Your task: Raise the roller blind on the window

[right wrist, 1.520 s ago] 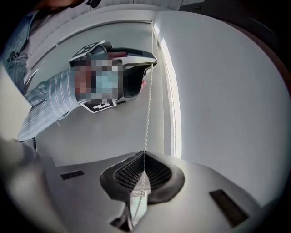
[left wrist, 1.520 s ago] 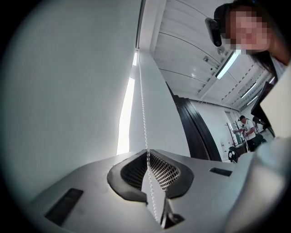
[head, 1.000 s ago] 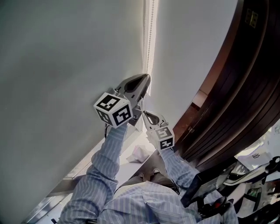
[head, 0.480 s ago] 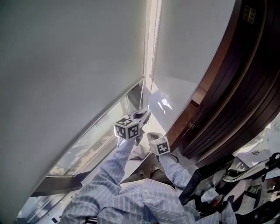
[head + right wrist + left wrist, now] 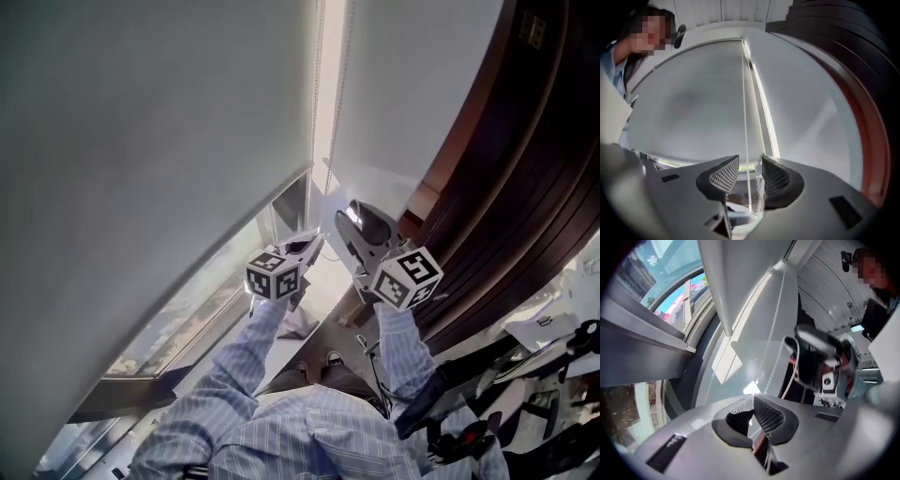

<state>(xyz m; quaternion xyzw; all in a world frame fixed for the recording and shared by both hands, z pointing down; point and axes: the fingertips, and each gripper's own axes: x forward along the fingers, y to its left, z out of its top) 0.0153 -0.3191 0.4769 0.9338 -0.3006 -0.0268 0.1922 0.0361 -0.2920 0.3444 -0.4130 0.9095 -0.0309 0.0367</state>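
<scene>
The grey roller blind (image 5: 159, 141) hangs over the window (image 5: 220, 295), its bottom edge partway up so glass shows below. A white bead chain (image 5: 324, 103) drops along the blind's right edge. My left gripper (image 5: 313, 240) sits low at the chain, shut on it; in the left gripper view the chain (image 5: 771, 341) runs down into the closed tips of the left gripper (image 5: 753, 398). Just right of it and higher is my right gripper (image 5: 351, 212). In the right gripper view its jaws are opening, the chain (image 5: 745, 108) passing between the pads of the right gripper (image 5: 750, 171) without being pressed.
A second pale blind (image 5: 403, 84) hangs right of the chain. Dark wooden panelling (image 5: 511, 187) curves along the right. A crumpled white thing (image 5: 300, 324) lies on the sill below. The person's striped sleeves (image 5: 234, 366) fill the lower middle.
The blind's bottom edge has risen and bared the window as my left gripper came down with the chain. My right gripper has moved up above the left and its jaws have parted.
</scene>
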